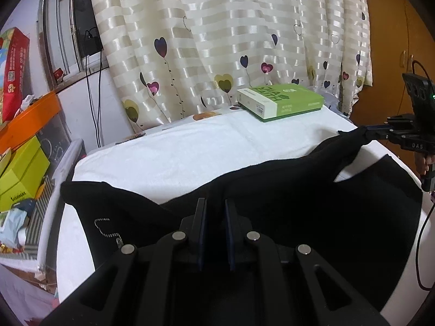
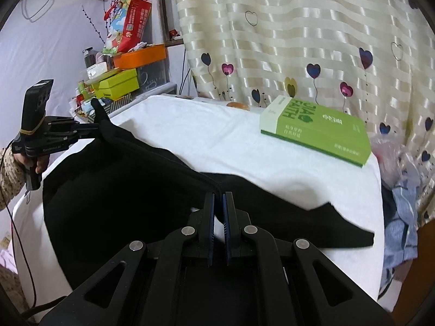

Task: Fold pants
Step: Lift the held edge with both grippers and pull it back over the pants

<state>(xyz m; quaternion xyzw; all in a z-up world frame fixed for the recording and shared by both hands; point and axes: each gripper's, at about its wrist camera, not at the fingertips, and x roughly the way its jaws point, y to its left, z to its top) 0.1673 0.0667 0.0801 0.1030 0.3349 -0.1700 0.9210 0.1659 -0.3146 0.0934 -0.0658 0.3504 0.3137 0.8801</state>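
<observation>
A: Where are the pants (image 2: 130, 190)?

B: I see them black and spread over the near half of the white-covered bed (image 1: 168, 157), one end trailing toward its right edge.

A: And your grippers?

B: My left gripper (image 2: 99, 130) is clamped on a raised corner of cloth near the bed's left edge. My right gripper (image 2: 218, 198) has its fingers narrowed onto a fold of the pants, lifted off the bed. A green box (image 2: 318, 130) sits at the far right corner.
</observation>
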